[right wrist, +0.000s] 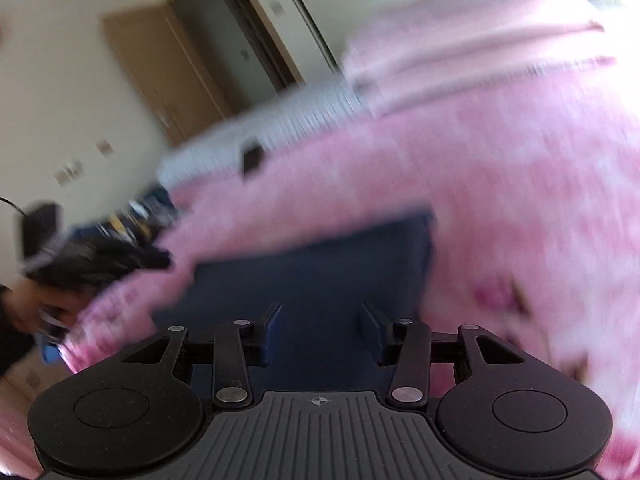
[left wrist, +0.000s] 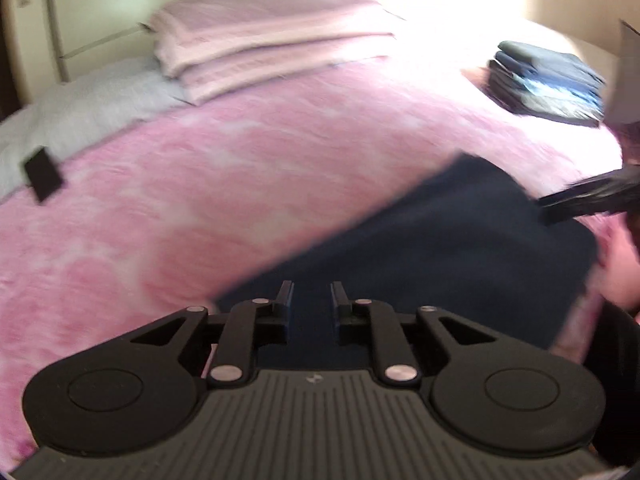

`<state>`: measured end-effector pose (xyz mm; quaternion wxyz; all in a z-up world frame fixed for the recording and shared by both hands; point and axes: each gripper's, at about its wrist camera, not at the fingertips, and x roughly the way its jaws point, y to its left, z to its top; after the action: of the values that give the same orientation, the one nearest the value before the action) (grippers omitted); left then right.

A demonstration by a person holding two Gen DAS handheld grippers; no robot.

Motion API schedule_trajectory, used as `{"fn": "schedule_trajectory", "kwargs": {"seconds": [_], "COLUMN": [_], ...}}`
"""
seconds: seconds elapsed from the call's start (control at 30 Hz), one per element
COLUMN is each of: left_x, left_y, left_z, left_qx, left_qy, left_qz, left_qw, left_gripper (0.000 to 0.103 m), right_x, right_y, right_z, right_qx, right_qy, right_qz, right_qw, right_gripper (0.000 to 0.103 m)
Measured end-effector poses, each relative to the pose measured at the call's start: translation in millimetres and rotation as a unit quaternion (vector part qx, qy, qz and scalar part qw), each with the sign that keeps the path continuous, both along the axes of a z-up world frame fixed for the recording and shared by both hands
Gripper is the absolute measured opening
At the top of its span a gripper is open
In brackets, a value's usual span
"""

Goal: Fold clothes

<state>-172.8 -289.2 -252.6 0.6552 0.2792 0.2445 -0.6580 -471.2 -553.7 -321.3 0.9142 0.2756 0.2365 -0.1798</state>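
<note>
A folded navy garment [left wrist: 460, 240] lies flat on the pink bedspread [left wrist: 200, 200]. My left gripper [left wrist: 312, 300] hovers over its near edge, fingers a little apart with nothing between them. From the right, my right gripper [left wrist: 580, 196] reaches over the garment's far corner. In the right wrist view the same navy garment [right wrist: 320, 268] sits just ahead of my right gripper [right wrist: 322, 320], which stands wide open and empty. My left gripper [right wrist: 108, 260] shows as a dark blur at the garment's left side. Both views are motion-blurred.
A stack of folded dark and blue clothes [left wrist: 548, 80] rests at the bed's far right. Folded pink blankets [left wrist: 272, 40] lie at the head, beside a white sheet [left wrist: 80, 104] and a small black object [left wrist: 42, 174]. A brown door [right wrist: 160, 68] stands beyond the bed.
</note>
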Motion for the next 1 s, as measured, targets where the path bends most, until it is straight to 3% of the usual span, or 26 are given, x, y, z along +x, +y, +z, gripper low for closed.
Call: {"fn": "schedule_trajectory", "kwargs": {"seconds": [0.07,0.17,0.23,0.3,0.53,0.6,0.67,0.77,0.93,1.0], "left_x": [-15,-27,-26,-26,-49,-58,-72,-97,-140,-154], "left_y": [-3,0,1,2,24,35,46,60,70,68], "left_z": [-18,-30,-27,-24,-4,4,8,2,-24,-36], "left_qx": [0.026,0.026,0.028,0.03,0.018,0.004,-0.011,-0.02,-0.029,-0.035], "left_qy": [-0.002,-0.036,-0.033,-0.032,-0.098,-0.124,-0.154,-0.209,-0.31,-0.346], "left_qz": [-0.016,-0.025,-0.015,-0.006,-0.037,-0.052,-0.075,-0.123,-0.194,-0.217], "left_qw": [0.9995,0.9987,0.9989,0.999,0.9943,0.9909,0.9851,0.9701,0.9302,0.912], "left_gripper": [0.013,0.013,0.013,0.013,0.013,0.018,0.027,0.038,0.055,0.073], "right_x": [-5,-16,-22,-21,-18,-18,-15,-10,26,45], "right_y": [8,32,55,64,97,109,126,153,178,182], "right_z": [-2,12,22,18,4,8,10,6,-24,-39], "right_qx": [-0.013,-0.057,-0.096,-0.101,-0.116,-0.152,-0.215,-0.315,-0.423,-0.458], "right_qy": [0.023,0.028,0.016,0.019,0.027,0.046,0.079,0.129,0.202,0.231], "right_qz": [-0.012,-0.013,-0.001,0.006,0.031,0.043,0.067,0.11,0.176,0.203], "right_qw": [1.0,0.998,0.995,0.995,0.992,0.986,0.971,0.934,0.866,0.834], "right_gripper": [0.047,0.047,0.047,0.047,0.047,0.047,0.048,0.065,0.066,0.066]}}
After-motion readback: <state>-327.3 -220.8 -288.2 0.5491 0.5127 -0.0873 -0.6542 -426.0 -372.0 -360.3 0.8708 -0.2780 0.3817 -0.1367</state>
